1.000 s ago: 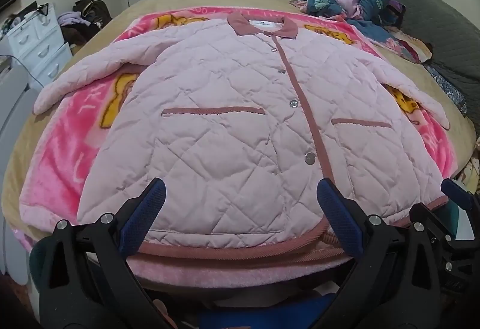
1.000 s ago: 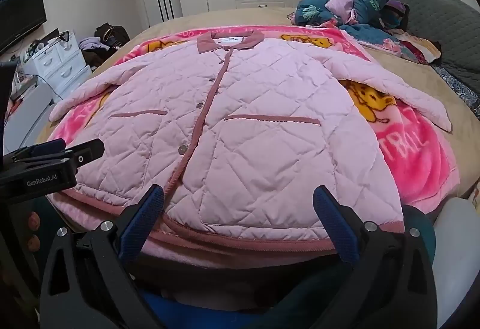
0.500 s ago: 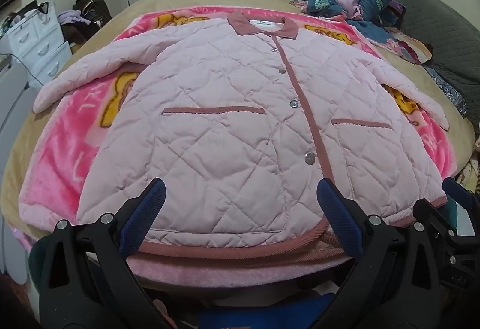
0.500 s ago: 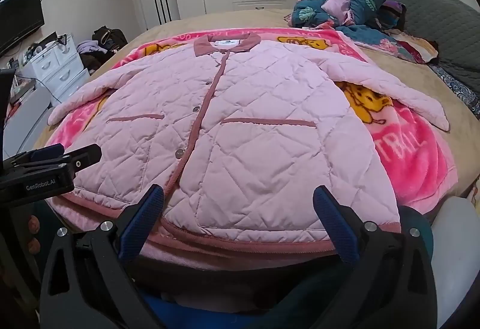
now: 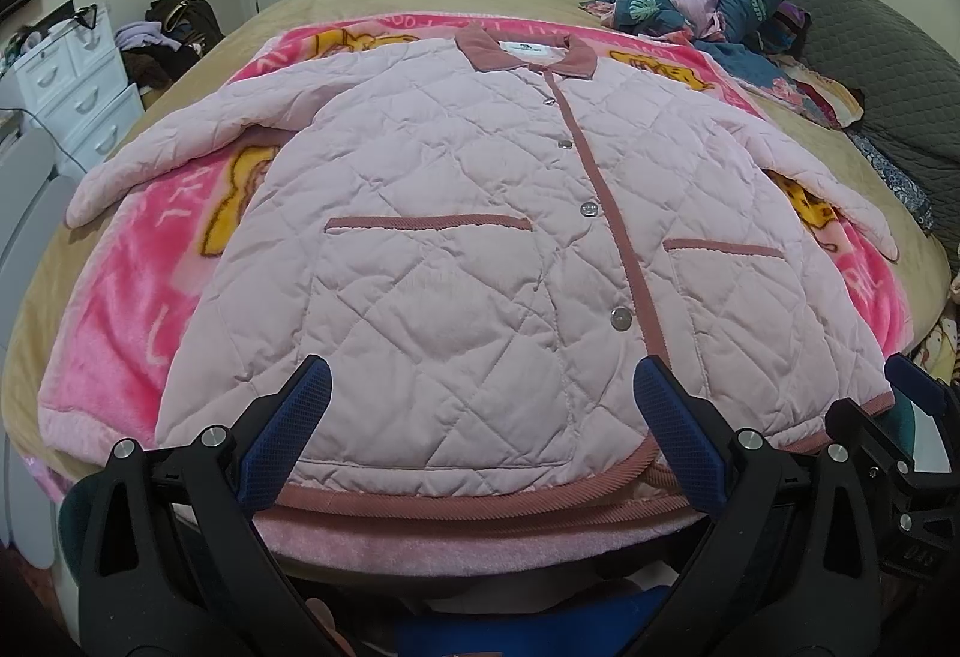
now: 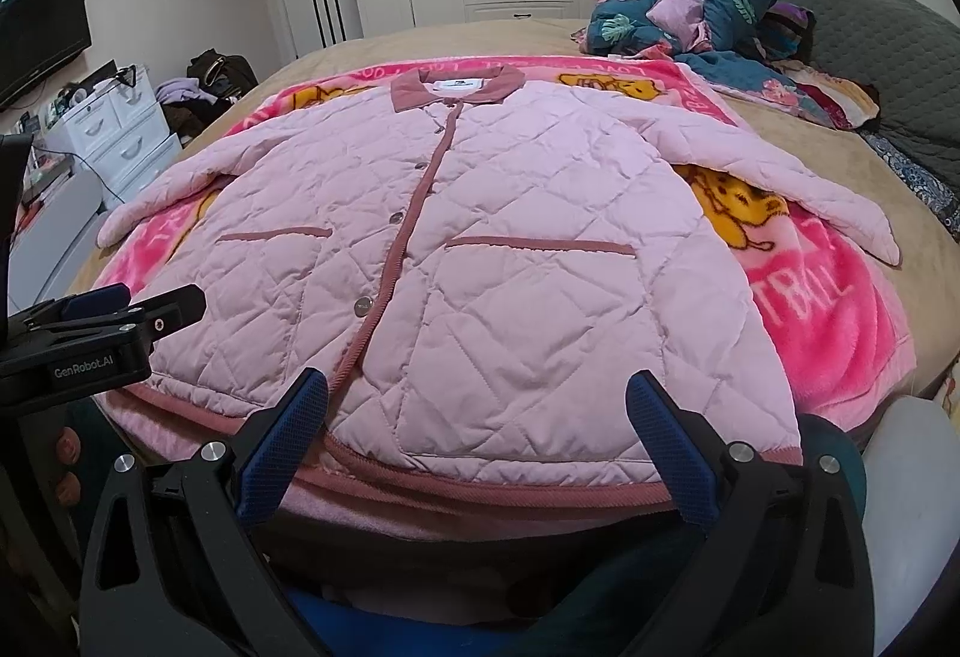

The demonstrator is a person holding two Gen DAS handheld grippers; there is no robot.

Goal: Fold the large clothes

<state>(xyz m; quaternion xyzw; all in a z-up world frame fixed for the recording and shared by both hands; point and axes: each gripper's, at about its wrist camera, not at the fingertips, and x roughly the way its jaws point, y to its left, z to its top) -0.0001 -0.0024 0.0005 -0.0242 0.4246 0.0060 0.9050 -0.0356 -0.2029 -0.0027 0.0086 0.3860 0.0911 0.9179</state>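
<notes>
Plainly, "GenRobot.AI" marks the left gripper (image 6: 102, 306) beside the jacket (image 6: 480, 261).

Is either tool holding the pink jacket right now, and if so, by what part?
Nothing is held. Both the left tool and right tool are open above the quilted jacket's hem.

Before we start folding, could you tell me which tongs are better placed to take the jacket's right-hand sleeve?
Right tongs, probably: they hover open over the jacket hem nearer that sleeve.
</notes>
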